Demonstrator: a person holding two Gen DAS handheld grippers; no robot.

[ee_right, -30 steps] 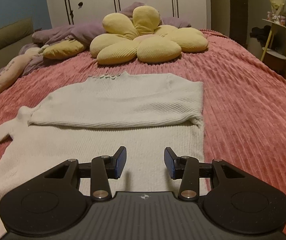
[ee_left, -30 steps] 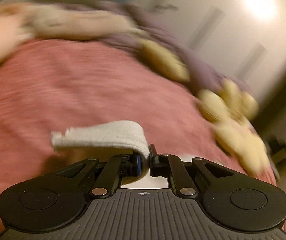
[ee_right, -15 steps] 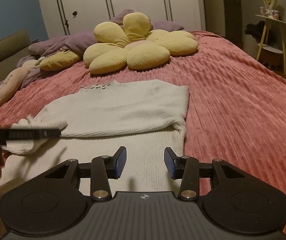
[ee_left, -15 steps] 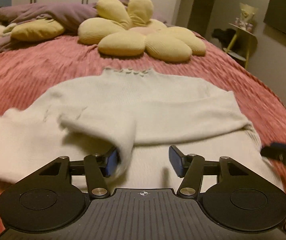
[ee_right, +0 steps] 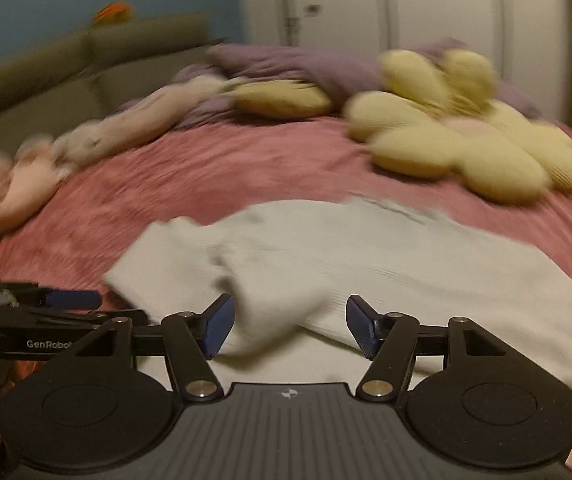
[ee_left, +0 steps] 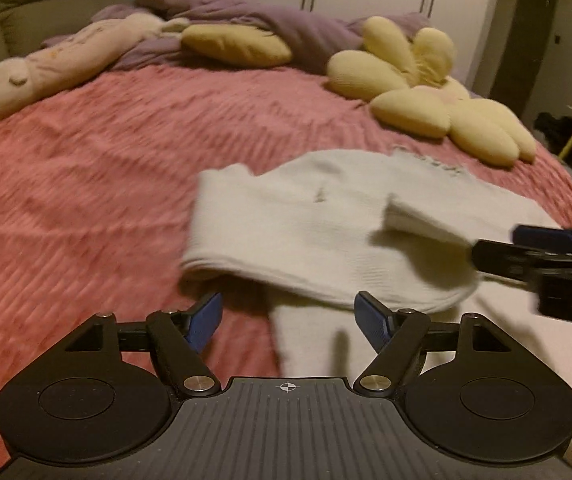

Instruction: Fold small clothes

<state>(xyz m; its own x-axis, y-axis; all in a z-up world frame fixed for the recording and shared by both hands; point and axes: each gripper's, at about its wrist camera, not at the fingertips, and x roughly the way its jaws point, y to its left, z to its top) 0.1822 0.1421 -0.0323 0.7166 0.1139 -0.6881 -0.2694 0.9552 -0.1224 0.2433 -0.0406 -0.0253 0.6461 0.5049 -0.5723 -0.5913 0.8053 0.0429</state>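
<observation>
Left gripper (ee_left: 288, 316) hangs wide open over the pink bedspread (ee_left: 85, 184), cream sweater (ee_left: 326, 240) with sleeves folded in just ahead.

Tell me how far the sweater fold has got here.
Done: both sleeves lie folded across the white sweater on the pink bedspread. In hand: nothing; left gripper and right gripper are both open. Left: folding the body, whose lower part lies flat.

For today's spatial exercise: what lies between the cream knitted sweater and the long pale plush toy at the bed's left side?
Only bare pink ribbed bedspread separates the cream knitted sweater from the long pale plush toy, seen in the left wrist view.
</observation>
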